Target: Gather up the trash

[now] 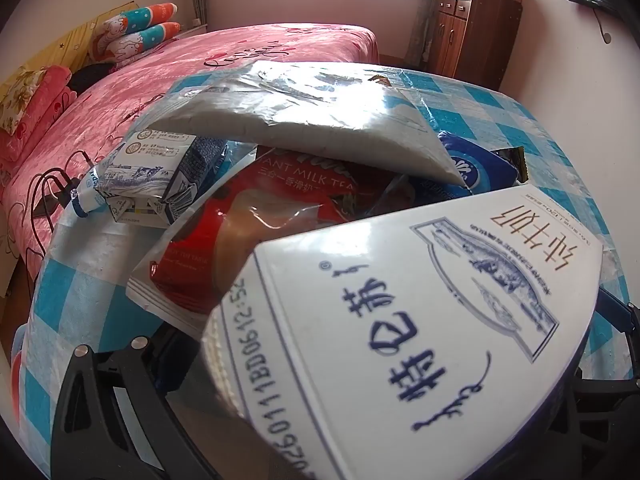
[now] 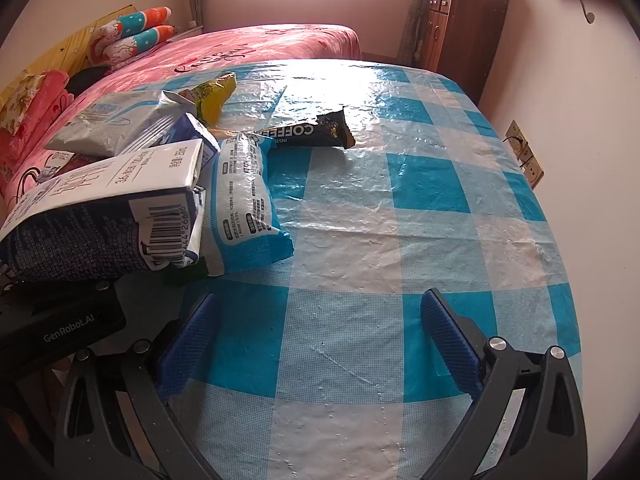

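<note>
On the blue-and-white checked tablecloth (image 2: 400, 220) lies a heap of trash. A large white milk carton (image 1: 400, 320) with blue print fills the space between the fingers of my left gripper (image 1: 394, 320); its jaws stand wide and I see no pad pressing on it. Behind it are a red milk-tea bag (image 1: 260, 240), a silver pouch (image 1: 300, 120), a crushed milk carton (image 1: 152, 176) and a blue tissue pack (image 1: 480, 164). My right gripper (image 2: 320, 300) hangs open and empty over bare cloth. A blue-white packet (image 2: 248, 200), a black coffee sachet (image 2: 312, 134) and a yellow snack bag (image 2: 212, 96) lie ahead of it.
A bed with a pink cover (image 2: 260, 44) and pillows (image 2: 132, 32) runs along the table's far left side. Black cables (image 1: 48, 192) lie on it. A wooden cabinet (image 2: 460, 20) stands at the back right, and a wall socket (image 2: 524, 156) is beside the table's right edge.
</note>
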Motion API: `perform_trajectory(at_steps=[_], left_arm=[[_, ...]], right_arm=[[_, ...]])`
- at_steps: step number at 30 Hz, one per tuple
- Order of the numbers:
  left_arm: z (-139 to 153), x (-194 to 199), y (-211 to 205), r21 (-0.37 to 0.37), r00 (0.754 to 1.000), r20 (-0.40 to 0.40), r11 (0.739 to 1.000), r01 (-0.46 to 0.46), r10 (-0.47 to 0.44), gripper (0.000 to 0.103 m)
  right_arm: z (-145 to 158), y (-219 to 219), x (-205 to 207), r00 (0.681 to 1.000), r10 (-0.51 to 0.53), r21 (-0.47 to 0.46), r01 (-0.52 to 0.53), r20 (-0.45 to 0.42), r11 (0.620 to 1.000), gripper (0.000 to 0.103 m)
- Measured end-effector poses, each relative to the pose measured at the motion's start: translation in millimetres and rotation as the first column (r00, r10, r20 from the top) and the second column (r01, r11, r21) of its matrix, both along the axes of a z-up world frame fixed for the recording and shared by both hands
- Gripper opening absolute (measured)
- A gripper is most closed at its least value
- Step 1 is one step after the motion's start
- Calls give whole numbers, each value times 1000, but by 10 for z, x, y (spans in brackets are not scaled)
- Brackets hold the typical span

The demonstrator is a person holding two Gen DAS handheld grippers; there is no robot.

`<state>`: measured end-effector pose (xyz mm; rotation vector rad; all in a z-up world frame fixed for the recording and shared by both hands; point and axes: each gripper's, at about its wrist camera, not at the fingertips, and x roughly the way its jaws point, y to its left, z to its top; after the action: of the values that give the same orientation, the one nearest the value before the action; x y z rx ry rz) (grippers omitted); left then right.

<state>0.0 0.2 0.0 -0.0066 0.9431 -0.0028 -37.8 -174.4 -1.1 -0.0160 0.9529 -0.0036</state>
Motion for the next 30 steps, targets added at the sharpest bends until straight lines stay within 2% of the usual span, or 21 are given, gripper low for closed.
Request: perform_trajectory(at_steps=[7,15,20,26,30], left_arm=[[2,-33,15,5,1000,-2,1000,-18,19,99],[40,-351,66,-28,1000,20,1000,10,-9,99],[186,-682,79,7,995,77,998,68,-69,99],[338,-1152,82,92,976,152,986,142,-155,99],[455,-1326,153,95,965,182,981,171,-186,99]], right_arm=[[1,9,-22,1000,10,2,-10,2,1000,99],[49,-51,-254,999,-11,55,9,35,998,99],[120,-49,-446,997,8,64,-12,74,998,99],[253,89,-780,987,43,16,-46,152,999,99],[384,128,-964,982,29,38,-36,184,999,99]])
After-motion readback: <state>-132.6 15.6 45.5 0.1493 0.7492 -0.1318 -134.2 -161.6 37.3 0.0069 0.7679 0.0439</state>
